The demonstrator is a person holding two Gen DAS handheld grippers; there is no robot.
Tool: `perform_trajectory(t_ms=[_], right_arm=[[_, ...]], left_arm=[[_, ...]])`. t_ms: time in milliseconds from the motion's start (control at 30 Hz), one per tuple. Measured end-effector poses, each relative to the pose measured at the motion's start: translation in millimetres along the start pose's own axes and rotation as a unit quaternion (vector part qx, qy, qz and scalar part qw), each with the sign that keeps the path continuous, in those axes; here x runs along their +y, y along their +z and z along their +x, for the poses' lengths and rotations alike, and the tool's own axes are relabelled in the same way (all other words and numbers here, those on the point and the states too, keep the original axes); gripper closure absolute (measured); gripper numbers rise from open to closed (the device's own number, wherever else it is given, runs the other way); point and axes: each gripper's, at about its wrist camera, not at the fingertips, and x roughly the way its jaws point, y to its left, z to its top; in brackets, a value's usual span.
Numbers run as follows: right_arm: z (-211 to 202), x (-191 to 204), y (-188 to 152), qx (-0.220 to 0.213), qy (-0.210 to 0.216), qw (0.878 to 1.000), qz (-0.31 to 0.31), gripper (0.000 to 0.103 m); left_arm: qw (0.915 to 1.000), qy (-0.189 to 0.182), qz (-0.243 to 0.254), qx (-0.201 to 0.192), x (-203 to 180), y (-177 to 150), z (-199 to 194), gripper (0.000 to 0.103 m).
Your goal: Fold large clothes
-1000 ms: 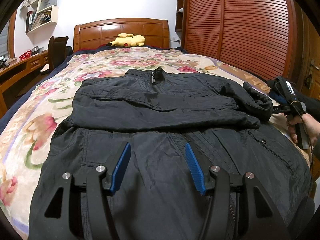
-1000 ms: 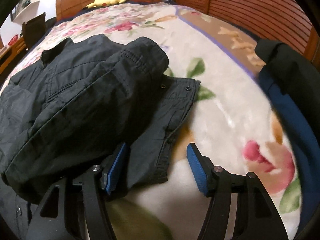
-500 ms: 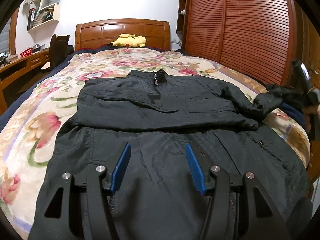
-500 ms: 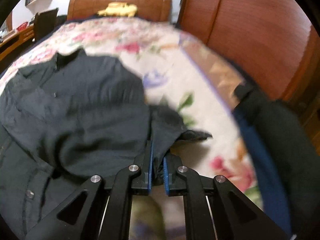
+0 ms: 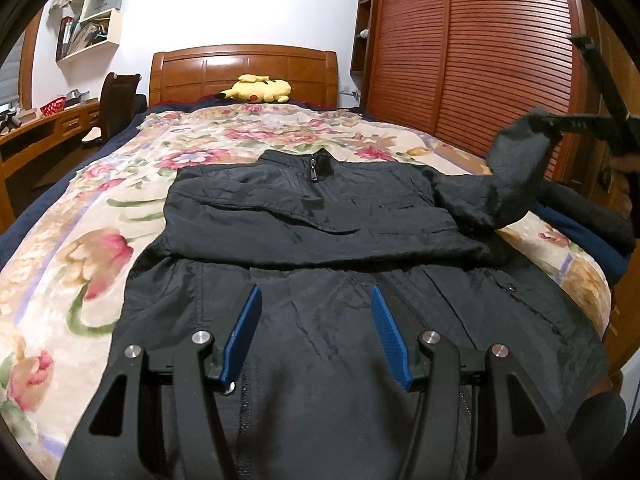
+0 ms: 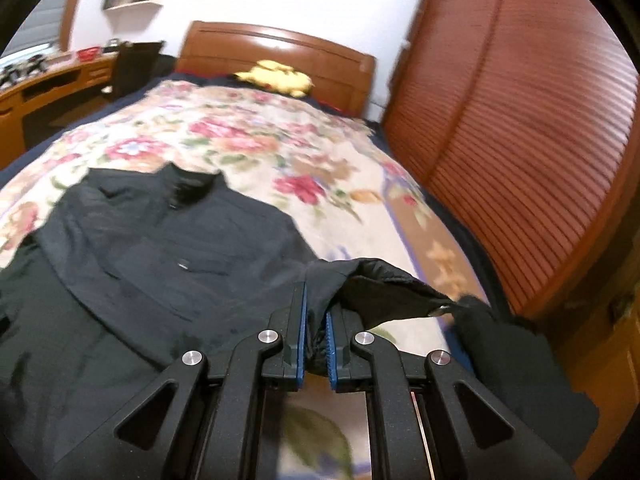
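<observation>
The right gripper (image 6: 316,334) is clamping the sleeve (image 5: 514,168) and lifting it off the right side of the jacket (image 5: 320,240), which is lying lengthwise on the bed (image 5: 80,248), while the left gripper (image 5: 316,334) is hovering apart, empty, over the hem.

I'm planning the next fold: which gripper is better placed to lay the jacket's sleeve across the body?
Right. The right gripper is shut on the sleeve cuff, lifted off the bed; the left gripper hovers open over the jacket hem, holding nothing.

Black jacket (image 5: 320,220), floral blanket (image 5: 100,240), yellow plush (image 5: 258,89)
</observation>
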Motion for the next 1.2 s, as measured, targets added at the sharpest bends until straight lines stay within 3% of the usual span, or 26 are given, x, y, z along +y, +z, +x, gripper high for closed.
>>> perform_trajectory(t_ms=[367,667,767,833,867,1000,1200], right_arm=[[0.9,100.8,45.3,-0.056,0.083,0.993,-0.056,0.098],[3.0,159.8,43.9,-0.062,0.156,0.982,-0.085,0.097],[1.5,164.9,41.5,-0.059,0.170,0.981,-0.078,0.088],[-0.5,162.9,39.7,-0.057,0.175,0.980,-0.071,0.061],[-1.8,161.6,39.0,-0.060,0.174,0.980,-0.069,0.057],[-4.5,153.4,31.8,-0.059,0.169,0.982,-0.064,0.051],[14.1,130.4,-5.1,-0.030,0.150,0.987,-0.040,0.050]], left_arm=[[0.9996,0.022,-0.013,-0.015,17.4,3.9,-7.0,0.047],[0.9987,0.037,-0.026,-0.027,32.5,6.5,-11.5,0.047],[0.9986,0.037,-0.026,-0.026,33.6,6.3,-10.6,0.047],[0.9987,0.038,-0.024,-0.025,32.2,6.1,-9.2,0.047],[0.9987,0.038,-0.023,-0.024,31.2,6.0,-8.7,0.047],[0.9989,0.038,-0.018,-0.023,26.9,5.3,-6.6,0.047],[0.9991,0.038,-0.012,-0.017,21.5,3.8,-1.4,0.047]])
